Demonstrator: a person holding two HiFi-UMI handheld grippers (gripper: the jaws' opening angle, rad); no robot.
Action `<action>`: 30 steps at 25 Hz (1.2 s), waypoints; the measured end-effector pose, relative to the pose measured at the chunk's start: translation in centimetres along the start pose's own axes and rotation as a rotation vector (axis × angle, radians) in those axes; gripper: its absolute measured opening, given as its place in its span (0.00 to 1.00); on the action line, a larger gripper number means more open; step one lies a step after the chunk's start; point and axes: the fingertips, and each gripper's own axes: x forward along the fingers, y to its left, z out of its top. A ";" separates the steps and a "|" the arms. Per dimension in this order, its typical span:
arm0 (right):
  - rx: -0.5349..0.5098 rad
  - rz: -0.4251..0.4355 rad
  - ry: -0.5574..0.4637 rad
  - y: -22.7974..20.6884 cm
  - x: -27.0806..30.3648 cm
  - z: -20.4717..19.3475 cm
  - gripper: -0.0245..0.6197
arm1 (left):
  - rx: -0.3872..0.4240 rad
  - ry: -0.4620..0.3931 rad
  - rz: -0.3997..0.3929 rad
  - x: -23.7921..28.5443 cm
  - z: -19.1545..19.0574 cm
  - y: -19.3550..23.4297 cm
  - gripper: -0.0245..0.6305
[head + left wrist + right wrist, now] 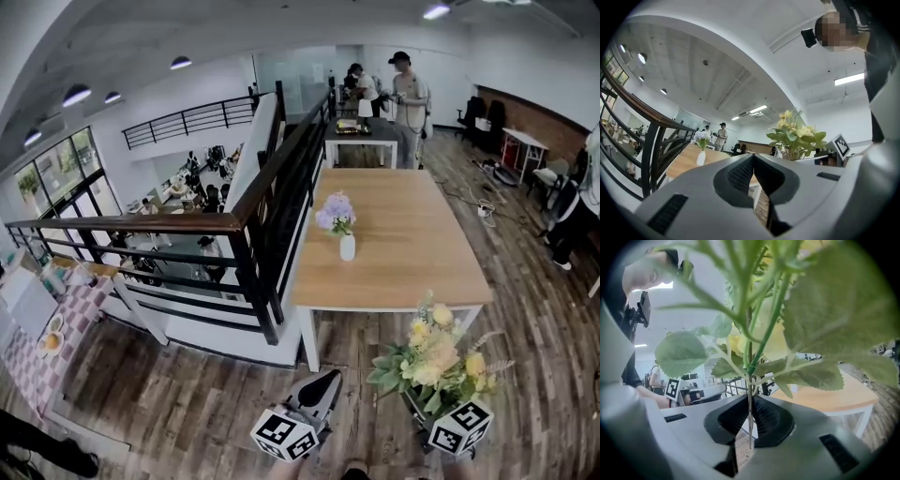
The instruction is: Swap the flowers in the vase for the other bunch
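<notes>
As vase (347, 247) holds lilac flowers (335, 212), right gripper (749, 411) pinches yellow bunch (433, 361) (left gripper (327, 379) closed).

The right tool (750, 414) has its jaws closed on the thin stem (749, 394) of a bunch of yellow flowers (752, 341), which stands upright between the ribbed pads. Broad green leaves (680, 352) fill most of the view above. Behind them, to the right, is a wooden table (843, 392) with a white leg. A black railing shows behind the stem.
</notes>
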 end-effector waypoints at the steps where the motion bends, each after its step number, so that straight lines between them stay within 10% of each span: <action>1: 0.001 0.005 0.002 -0.8 0.5 0.2 0.11 | -0.001 -0.001 0.002 0.8 0.0 0.3 0.05; 30: 0.018 0.056 0.012 -15.8 9.3 3.4 0.11 | -0.016 0.009 0.075 15.9 -1.4 9.2 0.05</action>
